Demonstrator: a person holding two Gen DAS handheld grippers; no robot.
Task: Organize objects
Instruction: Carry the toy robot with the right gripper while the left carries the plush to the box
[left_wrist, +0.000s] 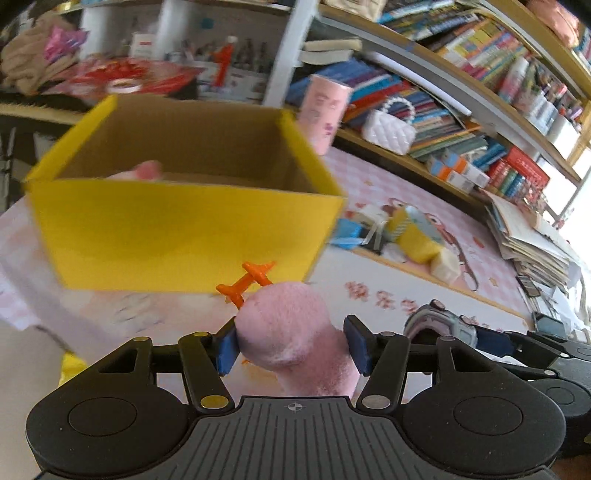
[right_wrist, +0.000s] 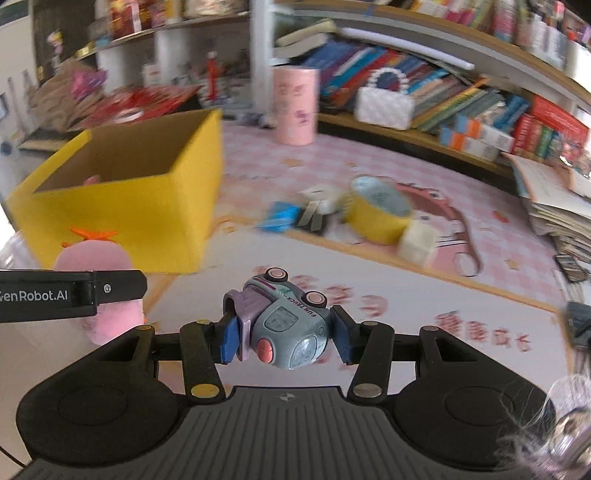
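Observation:
My left gripper (left_wrist: 291, 345) is shut on a pink plush toy (left_wrist: 291, 328) with orange plastic feet (left_wrist: 245, 282), held just in front of an open yellow cardboard box (left_wrist: 177, 229). Something pink (left_wrist: 147, 170) lies inside the box. My right gripper (right_wrist: 282, 338) is shut on a grey-blue toy truck (right_wrist: 286, 325) with pink wheels, lifted above the pink table mat, right of the box (right_wrist: 122, 206). The plush toy (right_wrist: 96, 266) and the left gripper's black finger (right_wrist: 74, 291) show at the left of the right wrist view. The truck (left_wrist: 443, 323) also appears at the right of the left wrist view.
On the mat beyond lie a yellow roll of tape (right_wrist: 380, 210), a white block (right_wrist: 417, 243), a blue packet (right_wrist: 280, 218) and small clips. A pink cylinder (right_wrist: 295, 105) and a white handbag (right_wrist: 384, 101) stand by bookshelves (right_wrist: 480, 110). Stacked papers (right_wrist: 557, 206) sit at the right.

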